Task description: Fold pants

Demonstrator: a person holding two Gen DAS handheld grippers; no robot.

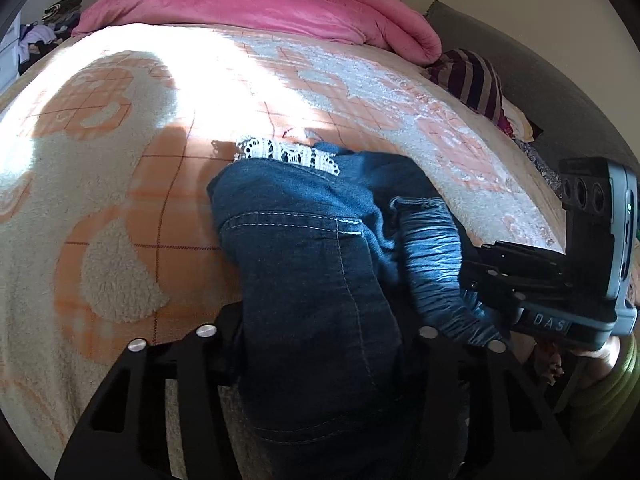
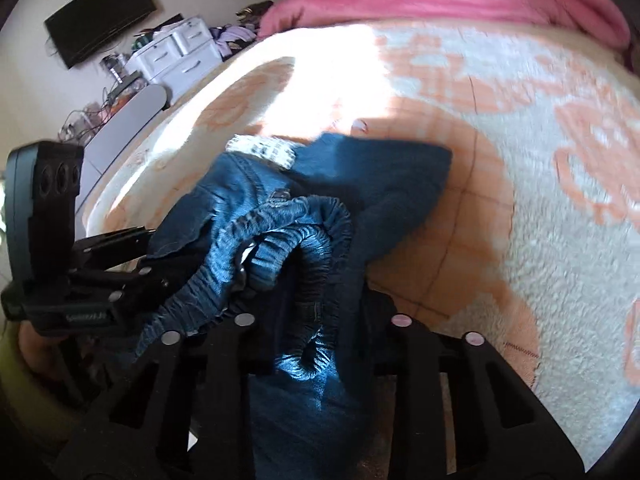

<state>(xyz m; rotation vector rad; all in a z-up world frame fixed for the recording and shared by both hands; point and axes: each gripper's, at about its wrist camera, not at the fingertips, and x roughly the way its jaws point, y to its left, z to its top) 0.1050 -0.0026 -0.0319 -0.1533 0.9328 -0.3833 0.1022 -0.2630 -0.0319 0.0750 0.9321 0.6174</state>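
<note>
Blue denim pants [image 1: 320, 240] with an elastic waistband [image 1: 436, 256] and white lace trim [image 1: 288, 154] lie bunched on the bed blanket [image 1: 120, 200]. My left gripper [image 1: 320, 344] is shut on the denim, which fills the space between its fingers. My right gripper [image 2: 320, 340] is shut on the gathered waistband [image 2: 304, 240]. The right gripper also shows at the right of the left wrist view [image 1: 520, 280], and the left gripper at the left of the right wrist view [image 2: 120, 264]. Both hold the waistband end, close together, low over the blanket [image 2: 520, 240].
A pink duvet [image 1: 260, 8] lies across the far end of the bed. A striped cushion [image 1: 476, 80] sits at the right edge beside a dark headboard. A white dresser [image 2: 176, 56] and a wall television [image 2: 100, 16] stand beyond the bed's left side.
</note>
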